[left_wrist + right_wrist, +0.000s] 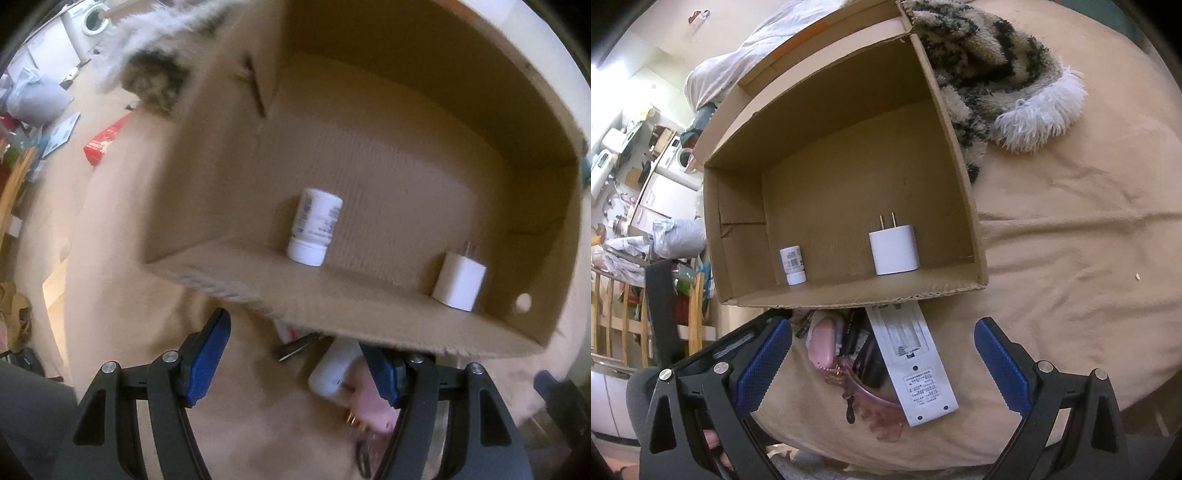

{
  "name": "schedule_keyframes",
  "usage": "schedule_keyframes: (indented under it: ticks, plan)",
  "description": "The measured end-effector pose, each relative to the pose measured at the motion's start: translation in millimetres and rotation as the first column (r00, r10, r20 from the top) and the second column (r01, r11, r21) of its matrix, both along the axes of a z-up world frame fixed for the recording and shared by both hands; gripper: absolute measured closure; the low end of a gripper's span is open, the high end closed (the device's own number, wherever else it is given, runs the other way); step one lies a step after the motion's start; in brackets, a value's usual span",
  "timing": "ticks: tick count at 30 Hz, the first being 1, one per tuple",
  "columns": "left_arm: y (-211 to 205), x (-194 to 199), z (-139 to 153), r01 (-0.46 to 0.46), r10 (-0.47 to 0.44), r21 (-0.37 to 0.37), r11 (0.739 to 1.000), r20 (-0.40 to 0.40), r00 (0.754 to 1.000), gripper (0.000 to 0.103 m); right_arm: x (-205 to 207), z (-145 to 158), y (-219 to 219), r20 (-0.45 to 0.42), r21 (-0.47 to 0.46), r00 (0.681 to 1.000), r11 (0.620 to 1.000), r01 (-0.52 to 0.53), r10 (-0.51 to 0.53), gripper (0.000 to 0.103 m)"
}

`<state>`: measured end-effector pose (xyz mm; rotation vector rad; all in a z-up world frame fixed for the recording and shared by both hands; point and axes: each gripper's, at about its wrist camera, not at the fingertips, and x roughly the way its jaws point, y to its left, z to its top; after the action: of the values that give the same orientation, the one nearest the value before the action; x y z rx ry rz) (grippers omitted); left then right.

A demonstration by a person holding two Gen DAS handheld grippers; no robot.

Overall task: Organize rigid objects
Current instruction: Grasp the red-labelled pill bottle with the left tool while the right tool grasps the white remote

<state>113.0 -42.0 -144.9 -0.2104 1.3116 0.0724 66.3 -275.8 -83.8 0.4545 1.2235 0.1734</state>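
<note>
An open cardboard box (960, 177) lies on a beige blanket. Inside it, against the near wall, stand a small white bottle (793, 266) (314, 229) and a white plug charger (894, 251) (460, 284). Just outside that wall lies a pile: a white remote (916, 365) face down, a pink case (822, 347), a brownish hair claw (875, 413) and dark items (864, 350). My right gripper (881, 365) hangs open over the pile, pads clear of the remote. My left gripper (295, 369) is open above a white item (332, 365) and a pink item (373, 402), gripping nothing.
A striped fluffy throw (990, 66) with a white fringe lies beside the box's right wall. The blanket (1071, 258) stretches to the right. Off the bed's left edge are a red box (107, 140), bags, a wooden rail (694, 325) and a washing machine (92, 18).
</note>
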Motion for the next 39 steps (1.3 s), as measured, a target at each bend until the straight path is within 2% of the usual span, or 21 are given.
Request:
schedule_keyframes:
  ticks: [3, 11, 14, 16, 17, 21, 29, 35, 39]
  plan:
    - [0.6, 4.0, -5.4, -0.033, 0.034, -0.051, 0.998, 0.019, 0.999, 0.036, 0.2, -1.4, -0.4, -0.006, -0.007, 1.000, 1.000, -0.005, 0.005, 0.000]
    - [1.0, 2.4, -10.5, -0.035, 0.038, -0.088, 0.995, 0.036, 0.999, 0.037, 1.4, -3.4, 2.0, -0.014, 0.007, 1.000, 1.000, -0.009, 0.009, 0.000]
    - [1.7, -2.7, -13.5, -0.002, 0.006, -0.104, 0.995, 0.038, 0.999, 0.047, 0.6, -3.7, 5.5, -0.015, 0.000, 1.000, 1.000, -0.018, 0.018, 0.000]
    - [1.6, -5.9, -13.9, 0.033, -0.030, -0.054, 0.998, 0.050, 0.998, 0.055, 0.3, -4.2, 7.1, -0.017, -0.011, 1.000, 1.000, -0.025, 0.025, 0.000]
    - [0.3, -6.3, -16.0, 0.039, -0.037, -0.028, 0.999, 0.038, 0.999, 0.054, 0.4, -4.0, 7.1, -0.018, -0.018, 0.999, 0.999, -0.027, 0.026, 0.000]
    - [9.3, -4.9, -21.2, 0.004, -0.003, -0.061, 0.998, 0.029, 1.000, 0.054, -0.1, -5.1, 4.9, -0.021, -0.025, 1.000, 0.999, -0.022, 0.022, 0.000]
    - [13.6, 3.2, -22.9, 0.036, -0.035, -0.037, 0.999, 0.025, 0.999, 0.054, 0.9, -9.7, 7.0, -0.034, -0.049, 0.999, 0.998, -0.036, 0.035, 0.000]
    - [12.3, -12.5, 4.2, 0.127, -0.126, 0.057, 0.990, -0.020, 0.992, 0.054, 2.2, -21.0, -2.6, -0.078, 0.005, 0.997, 1.000, -0.016, 0.016, 0.000]
    - [19.3, -27.4, 35.7, 0.248, -0.248, 0.146, 0.958, -0.017, 0.968, 0.054, 3.5, -40.3, -2.0, -0.158, 0.067, 0.987, 0.997, -0.028, 0.038, 0.000]
